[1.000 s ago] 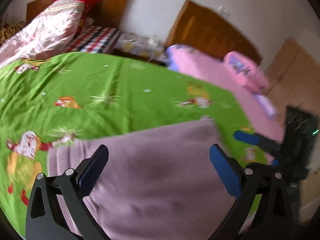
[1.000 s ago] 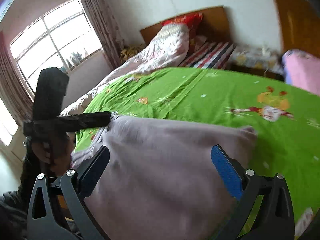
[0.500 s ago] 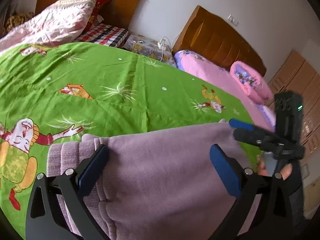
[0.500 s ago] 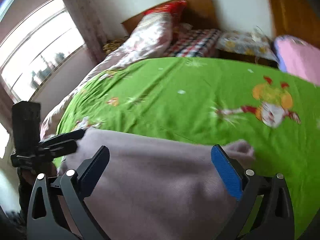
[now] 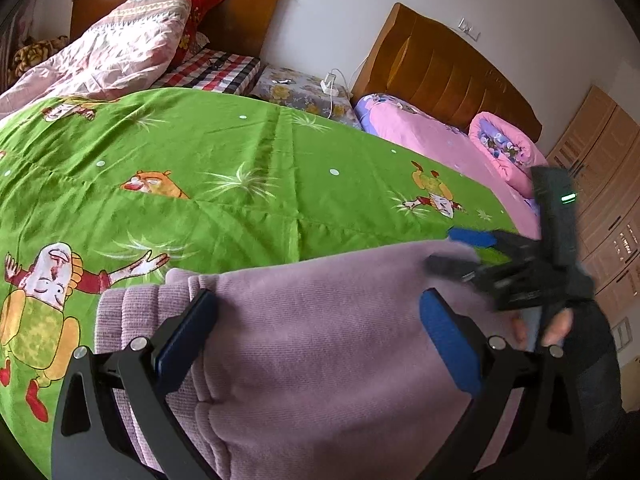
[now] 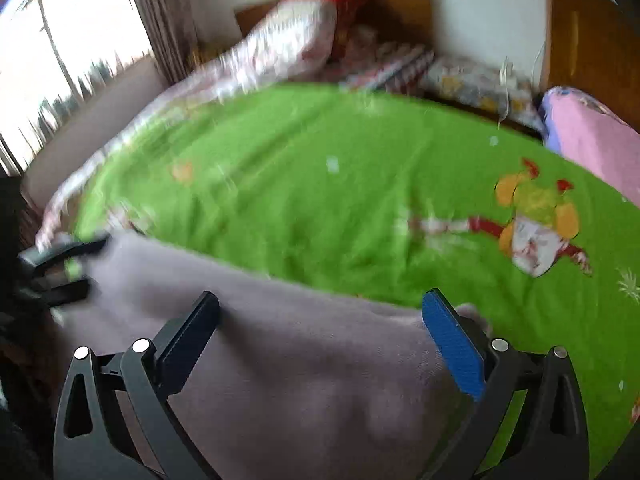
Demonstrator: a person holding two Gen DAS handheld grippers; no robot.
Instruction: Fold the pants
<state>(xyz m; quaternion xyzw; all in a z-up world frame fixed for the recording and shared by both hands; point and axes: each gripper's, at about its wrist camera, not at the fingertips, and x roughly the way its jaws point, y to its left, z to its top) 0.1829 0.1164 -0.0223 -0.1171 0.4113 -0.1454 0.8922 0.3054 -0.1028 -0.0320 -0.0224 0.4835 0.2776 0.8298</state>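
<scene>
The mauve knit pants (image 5: 320, 340) lie folded on the green cartoon bedspread (image 5: 240, 168) at the bed's near edge, ribbed waistband at the left. My left gripper (image 5: 318, 338) is open, its fingers wide apart above the pants. My right gripper (image 5: 460, 250) shows at the right end of the pants, open, blurred by motion. In the right wrist view the pants (image 6: 300, 380) fill the bottom, my right gripper (image 6: 320, 344) is open over them, and the left gripper (image 6: 68, 268) is open at their left end.
A pink quilt (image 5: 112, 52) and red pillow lie by the wooden headboard (image 5: 240, 12). A second bed with pink bedding (image 5: 440, 140) stands at the right, a wardrobe (image 5: 608, 184) beyond it. A window (image 6: 60, 64) is at the left.
Both grippers have come lower over the pants. The pants have settled flat on the bed. The right gripper is moving fast, its view is blurred.
</scene>
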